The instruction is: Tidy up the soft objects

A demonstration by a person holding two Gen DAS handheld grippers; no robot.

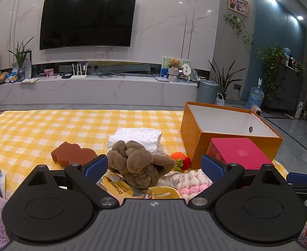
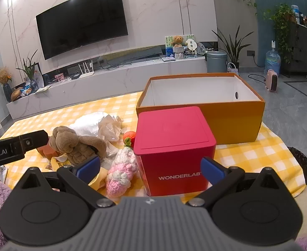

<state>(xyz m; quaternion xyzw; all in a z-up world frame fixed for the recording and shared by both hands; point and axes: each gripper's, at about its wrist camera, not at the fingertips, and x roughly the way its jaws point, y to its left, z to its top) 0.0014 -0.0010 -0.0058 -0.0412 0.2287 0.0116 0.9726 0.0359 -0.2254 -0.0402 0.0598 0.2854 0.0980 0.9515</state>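
Both the left gripper [image 1: 154,167] and right gripper [image 2: 151,168] gape apart, holding nothing, above the heaped soft things, where the brown plush [image 1: 140,165] half hides a yellow packet [image 1: 115,186] left of the orange box [image 1: 197,144].

- tablecloth [image 1: 49,125]: yellow and white checks
- open box [image 2: 233,117]: orange outside, white inside
- cube box [image 2: 174,146]: red, white lettering
- plush toy [image 1: 136,163]: brown
- knitted piece [image 2: 122,173]: pink and white
- sponge [image 1: 74,152]: rust brown
- gripper pads [image 1: 96,167]: blue
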